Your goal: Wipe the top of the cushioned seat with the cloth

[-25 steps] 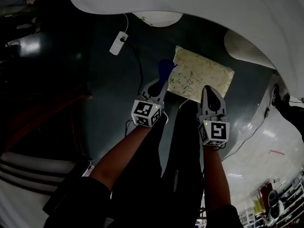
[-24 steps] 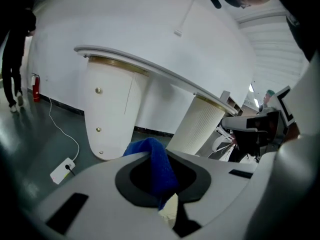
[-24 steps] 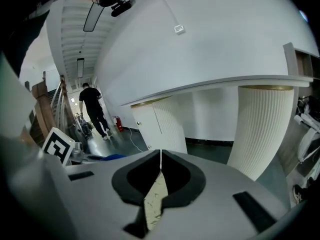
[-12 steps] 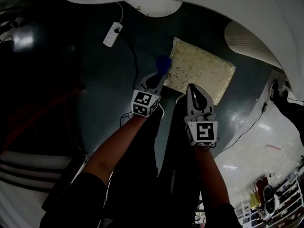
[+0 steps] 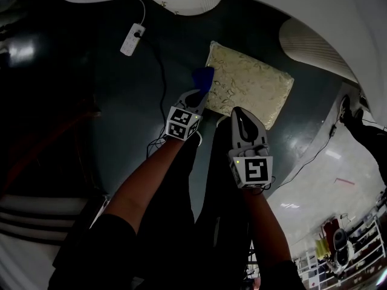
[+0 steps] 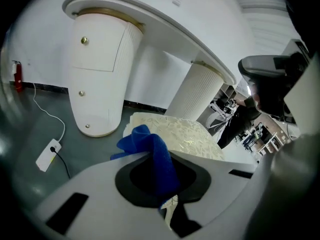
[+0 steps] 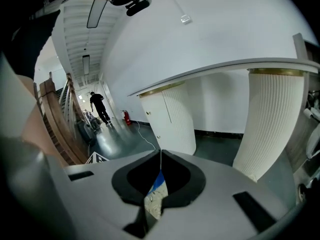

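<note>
Left hand-held gripper [image 5: 197, 93] still clamps the cloth [image 5: 203, 77] at the seat [image 5: 249, 86] edge; right hand-held gripper [image 5: 241, 118] stays closed.

Seat [image 5: 248, 83] near edge hid by R gripper [image 5: 237, 113].

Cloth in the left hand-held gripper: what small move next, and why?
Probably sweep the cloth rightward across the seat: the left hand-held gripper grips it at the seat's edge, with most of the top lying beyond it.

Left gripper [image 6: 159, 176] clamping blue cloth [image 6: 150, 146], cloth bunching above the jaws, seat [image 6: 185, 136] lying just beyond, power strip [image 6: 48, 154] lying on floor [image 6: 75, 143].
</note>
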Available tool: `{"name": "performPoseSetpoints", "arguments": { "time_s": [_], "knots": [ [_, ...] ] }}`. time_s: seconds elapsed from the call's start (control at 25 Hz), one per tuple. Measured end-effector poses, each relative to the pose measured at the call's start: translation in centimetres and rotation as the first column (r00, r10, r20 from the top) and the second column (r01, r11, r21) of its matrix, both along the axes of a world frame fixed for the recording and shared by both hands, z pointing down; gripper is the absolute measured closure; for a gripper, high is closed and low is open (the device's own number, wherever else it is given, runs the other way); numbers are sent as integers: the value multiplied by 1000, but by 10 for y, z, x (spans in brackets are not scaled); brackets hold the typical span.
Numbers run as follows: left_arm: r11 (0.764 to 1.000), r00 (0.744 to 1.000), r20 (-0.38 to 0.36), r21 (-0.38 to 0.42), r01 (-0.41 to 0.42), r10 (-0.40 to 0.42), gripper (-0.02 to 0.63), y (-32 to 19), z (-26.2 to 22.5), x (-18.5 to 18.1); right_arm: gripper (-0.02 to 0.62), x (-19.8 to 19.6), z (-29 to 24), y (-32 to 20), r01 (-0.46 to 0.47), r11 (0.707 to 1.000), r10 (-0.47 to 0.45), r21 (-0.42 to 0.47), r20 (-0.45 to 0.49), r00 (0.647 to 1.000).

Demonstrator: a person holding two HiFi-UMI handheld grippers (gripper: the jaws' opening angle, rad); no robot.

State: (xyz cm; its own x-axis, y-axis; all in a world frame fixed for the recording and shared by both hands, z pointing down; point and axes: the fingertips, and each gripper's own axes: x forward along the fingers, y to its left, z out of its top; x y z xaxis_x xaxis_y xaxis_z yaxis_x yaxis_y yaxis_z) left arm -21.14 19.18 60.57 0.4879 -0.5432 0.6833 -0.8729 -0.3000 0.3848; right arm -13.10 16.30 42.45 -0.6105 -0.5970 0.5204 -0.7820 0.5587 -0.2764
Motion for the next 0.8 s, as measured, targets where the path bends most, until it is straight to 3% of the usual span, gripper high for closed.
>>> {"name": "performPoseSetpoints", "arguments": {
  "time_s": [0.4, 0.56, 0.8],
  "knots": [
    [996, 995, 52, -44, -83, 85, 571, 7, 27, 20, 557, 31, 21, 1, -59, 998, 59, -38, 5, 998],
    [996, 996, 45, -43, -72, 74, 571, 7, 24, 25, 557, 43, 20, -6, -75, 997, 75, -34, 1, 997],
    [991, 993, 11, -56, -119, 120, 571, 9, 25, 51, 557, 60, 26, -9, -94, 995, 94, -46, 14, 995]
  ]
}}
